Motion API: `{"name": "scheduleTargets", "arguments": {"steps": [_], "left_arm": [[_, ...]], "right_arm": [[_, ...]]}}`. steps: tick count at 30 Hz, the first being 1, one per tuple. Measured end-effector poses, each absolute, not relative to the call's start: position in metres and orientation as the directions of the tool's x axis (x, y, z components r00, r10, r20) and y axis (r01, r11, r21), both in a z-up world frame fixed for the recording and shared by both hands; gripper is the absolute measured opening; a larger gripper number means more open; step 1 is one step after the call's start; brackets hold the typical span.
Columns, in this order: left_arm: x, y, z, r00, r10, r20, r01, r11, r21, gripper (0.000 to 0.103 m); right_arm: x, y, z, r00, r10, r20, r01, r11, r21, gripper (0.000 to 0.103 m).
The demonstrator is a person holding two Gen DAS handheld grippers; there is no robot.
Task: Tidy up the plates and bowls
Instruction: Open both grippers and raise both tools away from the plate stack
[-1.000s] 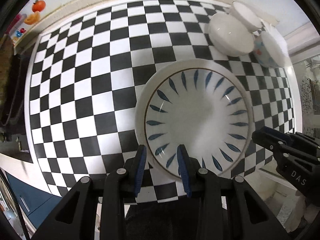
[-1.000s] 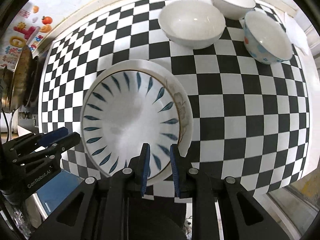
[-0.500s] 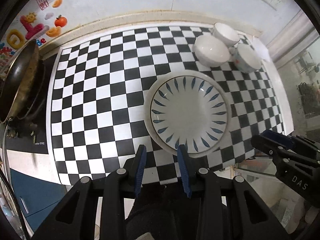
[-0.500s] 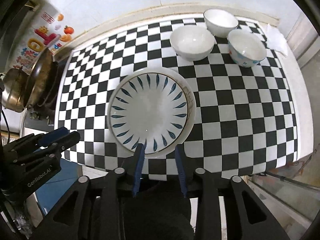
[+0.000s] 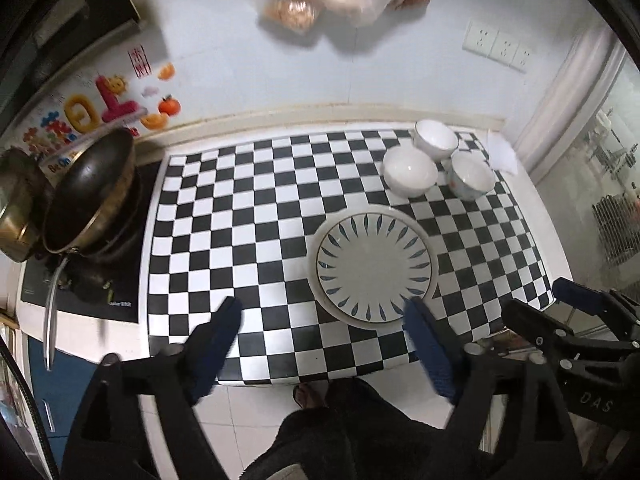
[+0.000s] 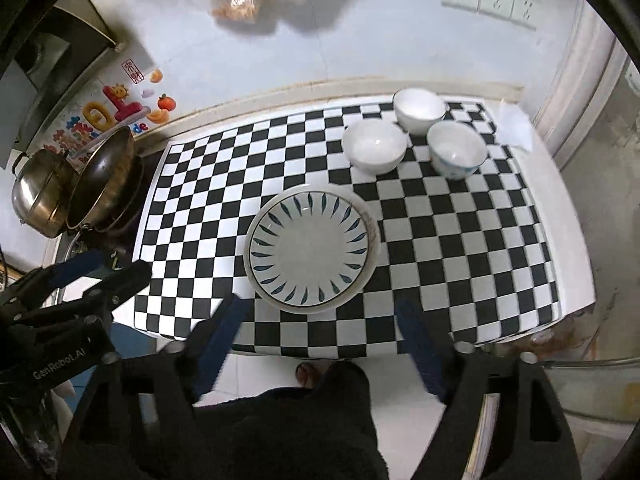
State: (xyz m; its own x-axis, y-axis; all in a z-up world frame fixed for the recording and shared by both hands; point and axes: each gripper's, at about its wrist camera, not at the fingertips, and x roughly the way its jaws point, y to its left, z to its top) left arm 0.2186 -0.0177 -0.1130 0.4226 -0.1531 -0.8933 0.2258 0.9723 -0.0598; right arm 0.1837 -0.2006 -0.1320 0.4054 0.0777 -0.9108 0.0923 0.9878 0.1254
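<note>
Both hand-held grippers hang above the near edge of the bench (image 5: 192, 216): the left hand-held gripper (image 5: 326, 316) and the right hand-held gripper (image 6: 324, 312) are opening their jaws, with nothing between them. The plate (image 6: 310, 248) lies flat on the bench just ahead of both. Three bowls (image 6: 416, 136) stand clustered beyond it, ahead and to the right.

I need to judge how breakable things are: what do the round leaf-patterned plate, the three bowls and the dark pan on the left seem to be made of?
The round white plate with blue leaf marks looks like glazed ceramic: glossy with light glints. The three white bowls show the same smooth shine, probably ceramic too. The dark round pan with a brassy rim appears metal, going by its metallic edge; its coating I cannot tell.
</note>
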Motion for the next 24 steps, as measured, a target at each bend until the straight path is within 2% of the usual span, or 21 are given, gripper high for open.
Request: {"name": "scheduleTargets", "arguments": {"steps": [8,19,24], "left_arm": [[0.197,-0.01,-0.091,0.462,-0.183,-0.868,0.233,0.969,-0.081,0.094],[0.174,-0.002,-0.072,0.495,-0.207,-0.844,0.242,0.966,-0.095,0.094],[0.186,-0.002,-0.07,0.521,-0.197,-0.83,0.21,0.973,-0.099,0.094]], "right_arm": [[0.154,-0.197,-0.098,0.462,0.04,-0.886,0.113,0.988,0.104,0.091],[0.126,-0.184,-0.064,0.519,0.033,-0.854,0.116,0.987,0.108,0.091],[0.126,-0.193,-0.061,0.592,0.053,-0.804,0.107,0.984,0.144,0.091]]}}
